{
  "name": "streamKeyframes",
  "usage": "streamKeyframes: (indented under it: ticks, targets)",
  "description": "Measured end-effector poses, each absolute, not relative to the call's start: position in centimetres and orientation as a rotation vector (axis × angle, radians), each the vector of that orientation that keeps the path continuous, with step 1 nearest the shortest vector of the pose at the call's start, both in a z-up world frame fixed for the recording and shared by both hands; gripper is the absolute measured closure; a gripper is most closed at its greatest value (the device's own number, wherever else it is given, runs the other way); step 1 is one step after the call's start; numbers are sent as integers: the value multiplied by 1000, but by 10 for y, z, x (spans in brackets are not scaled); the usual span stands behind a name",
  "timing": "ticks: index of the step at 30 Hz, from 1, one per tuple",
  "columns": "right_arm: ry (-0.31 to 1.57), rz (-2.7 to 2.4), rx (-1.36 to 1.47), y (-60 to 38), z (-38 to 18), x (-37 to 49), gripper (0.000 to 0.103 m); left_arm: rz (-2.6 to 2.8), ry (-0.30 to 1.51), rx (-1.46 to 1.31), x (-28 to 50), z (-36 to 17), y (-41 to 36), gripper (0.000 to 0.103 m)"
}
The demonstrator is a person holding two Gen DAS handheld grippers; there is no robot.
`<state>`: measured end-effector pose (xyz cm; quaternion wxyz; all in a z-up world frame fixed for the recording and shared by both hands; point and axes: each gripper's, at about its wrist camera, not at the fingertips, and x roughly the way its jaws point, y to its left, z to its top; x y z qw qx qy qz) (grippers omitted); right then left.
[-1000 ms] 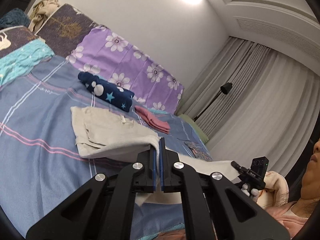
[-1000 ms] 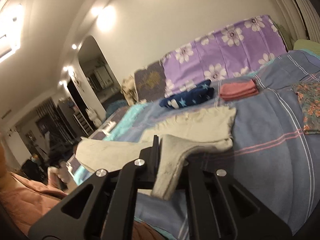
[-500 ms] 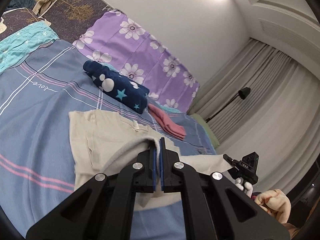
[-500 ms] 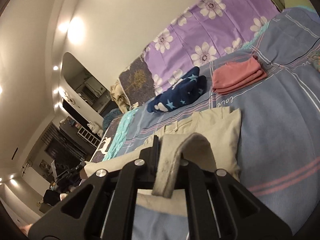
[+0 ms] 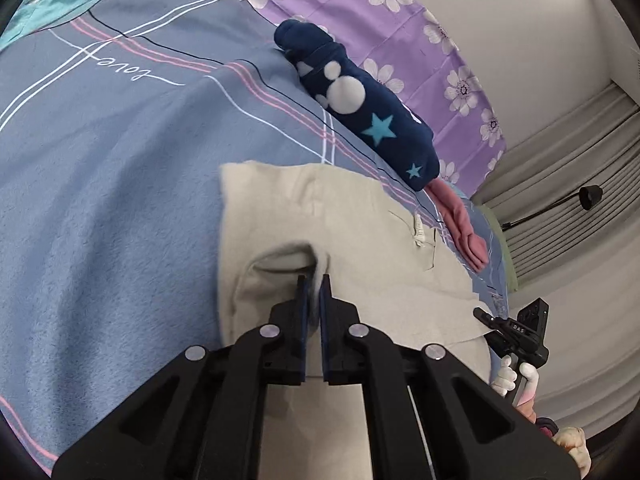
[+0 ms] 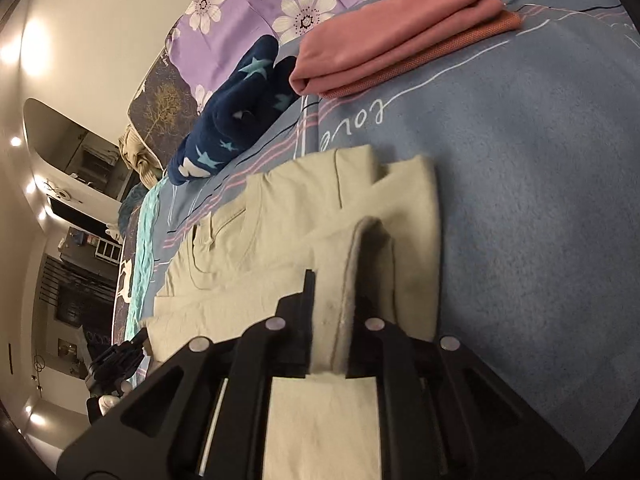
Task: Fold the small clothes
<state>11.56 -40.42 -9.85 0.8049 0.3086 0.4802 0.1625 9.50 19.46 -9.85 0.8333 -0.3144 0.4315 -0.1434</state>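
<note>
On the blue striped bedspread (image 5: 100, 184) lie beige trousers (image 5: 360, 240); the left gripper (image 5: 313, 292) pinches one folded-over cuff, the right gripper (image 6: 332, 284) clamps the other. Beyond them lie a navy star-print bundle (image 5: 360, 100) and, rightmost, folded pink clothes (image 6: 400, 28).

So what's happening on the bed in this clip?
A person is folding a beige garment on the blue bedspread, one hand-held gripper in each hand. The left hand-held gripper and right hand-held gripper each pinch a lower edge and hold it doubled over the rest of the garment. Beyond it lie a folded navy star-print piece and a folded pink piece, apparently done.
</note>
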Motion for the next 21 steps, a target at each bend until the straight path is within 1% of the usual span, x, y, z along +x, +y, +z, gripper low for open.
streamKeyframes:
  ticks: [1, 3, 6, 8, 9, 10, 12, 17, 21]
  targets:
    - [1026, 347, 649, -406, -96, 113, 90, -304, 909, -670, 91, -97, 198, 97]
    - [1020, 343, 610, -408, -88, 104, 89, -299, 899, -666, 82, -95, 202, 85]
    - [1014, 353, 577, -410, -82, 95, 89, -299, 900, -640, 72, -94, 202, 73]
    - [1011, 367, 561, -409, -78, 90, 90, -303, 913, -609, 74, -94, 195, 72]
    - [1007, 369, 551, -408, -77, 89, 96, -302, 919, -582, 74, -94, 191, 73]
    - [1003, 369, 540, -406, -75, 89, 98, -293, 924, -558, 75, -94, 188, 73]
    - [1000, 370, 536, -404, -74, 89, 99, -271, 942, -506, 77, -94, 183, 97]
    - [973, 414, 621, -409, -67, 96, 100, -295, 924, -488, 85, -79, 182, 98]
    - [922, 407, 710, -419, -54, 123, 100, -320, 808, -480, 113, -47, 179, 98]
